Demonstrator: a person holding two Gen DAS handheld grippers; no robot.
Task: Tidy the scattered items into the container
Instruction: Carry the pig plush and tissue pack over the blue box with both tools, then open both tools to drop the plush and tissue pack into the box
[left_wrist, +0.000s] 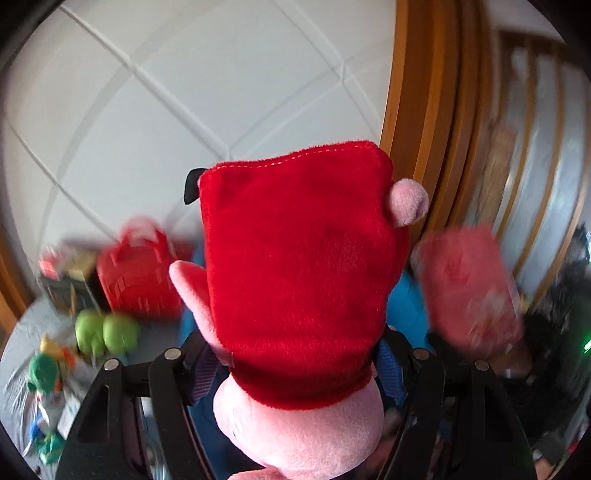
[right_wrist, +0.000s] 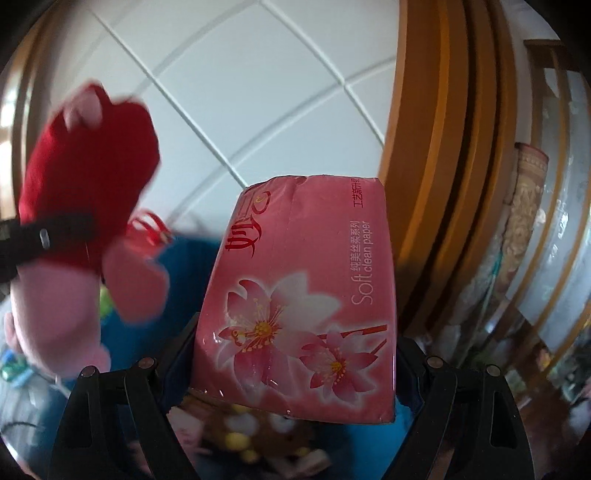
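Observation:
A pink plush pig in a red dress (left_wrist: 295, 266) fills the left wrist view, head toward the camera, and my left gripper (left_wrist: 295, 369) is shut on its neck. In the right wrist view my right gripper (right_wrist: 295, 343) is shut on a pink flowered tissue pack (right_wrist: 303, 295). The pig (right_wrist: 85, 177) hangs blurred to the left of that pack, with a black finger (right_wrist: 44, 232) of the left gripper across it. The tissue pack (left_wrist: 469, 288) shows blurred on the right of the left wrist view. Behind and beneath both items lies a blue container (right_wrist: 184, 280), with a brown plush toy (right_wrist: 251, 435) in it.
A red basket with handles (left_wrist: 136, 280) stands at left on a grey cloth, with green toys (left_wrist: 105, 332) and other small items (left_wrist: 44, 373) nearer me. White wall tiles (left_wrist: 184, 92) are behind, and a wooden frame (left_wrist: 424, 110) with shelves is at right.

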